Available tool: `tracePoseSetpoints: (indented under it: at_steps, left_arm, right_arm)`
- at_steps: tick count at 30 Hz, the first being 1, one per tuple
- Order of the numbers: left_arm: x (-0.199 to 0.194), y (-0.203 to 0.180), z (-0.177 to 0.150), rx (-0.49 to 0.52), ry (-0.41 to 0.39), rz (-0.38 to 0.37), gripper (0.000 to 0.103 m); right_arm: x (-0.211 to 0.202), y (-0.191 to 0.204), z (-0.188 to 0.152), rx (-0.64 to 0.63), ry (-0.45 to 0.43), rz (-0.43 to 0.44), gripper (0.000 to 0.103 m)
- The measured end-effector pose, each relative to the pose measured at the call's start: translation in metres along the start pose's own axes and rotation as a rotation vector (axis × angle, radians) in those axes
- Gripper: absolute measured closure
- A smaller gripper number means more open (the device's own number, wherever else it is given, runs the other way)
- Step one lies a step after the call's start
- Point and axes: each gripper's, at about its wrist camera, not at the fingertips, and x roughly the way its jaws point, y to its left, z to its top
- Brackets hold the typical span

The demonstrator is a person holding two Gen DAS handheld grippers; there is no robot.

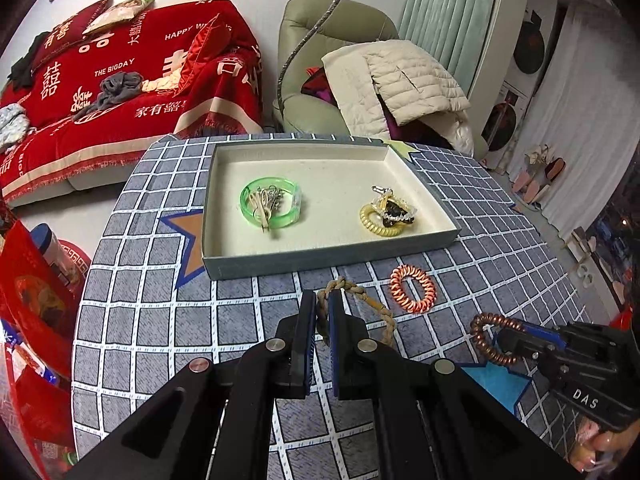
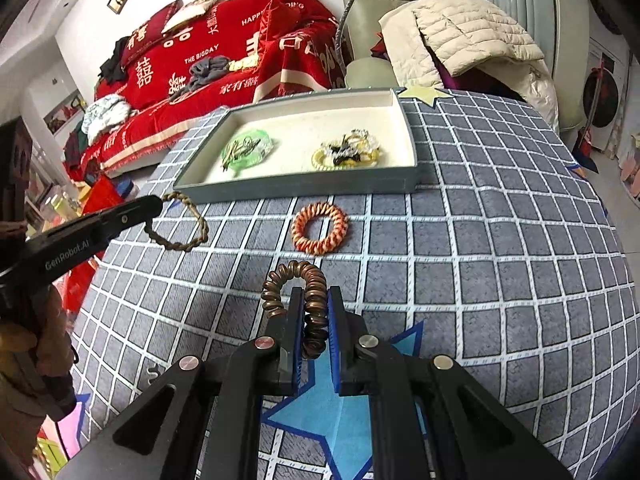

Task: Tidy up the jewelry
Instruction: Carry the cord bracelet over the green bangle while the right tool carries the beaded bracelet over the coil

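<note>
A living room with a red-covered sofa (image 1: 132, 80) and a pale green armchair (image 1: 312, 40) lies behind a table spread with a grey-blue checked cloth (image 1: 160, 300) printed with stars. On the cloth sits a shallow grey tray (image 1: 320, 262) with a cream lining. Inside it, on the left, lies a clear green bangle (image 1: 270, 208) with small metal pieces heaped in its ring; on the right, a yellow coil band (image 1: 376, 222) lies under a tangle of clear and black beads. Just in front of the tray, on the cloth, rests an orange-and-white coil band (image 1: 413, 289), touched by neither tool.

The left gripper (image 1: 323, 312) is clamped on a braided tan cord bracelet (image 1: 362, 300), pinching 1 end of the loop while the rest hangs to its right above the cloth. The right gripper (image 2: 314, 312) is clamped on a copper-brown coil band (image 2: 308, 280), the loop standing up between its blue pads (image 2: 333, 320) and arching to the left. Both held pieces are near the tray's front wall but outside it.
</note>
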Motion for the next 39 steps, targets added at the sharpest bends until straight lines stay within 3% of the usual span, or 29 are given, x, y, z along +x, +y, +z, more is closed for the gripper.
tracePoseSetpoints:
  at_steps: [14,25,39]
  left_arm:
    - [0.005,0.01,0.047,-0.009,-0.053,0.012,0.075]
    - [0.045,0.011,0.1,0.038,-0.05,0.075,0.075]
    - [0.115,0.037,0.098,-0.033,0.011,0.158,0.076]
  right_arm:
    - [-0.004,-0.017,0.063,0.025,-0.066,0.026,0.091]
    - [0.032,-0.016,0.133,0.0,-0.066,0.014,0.091]
    - [0.11,-0.029,0.158,0.03,-0.01,-0.005,0.091]
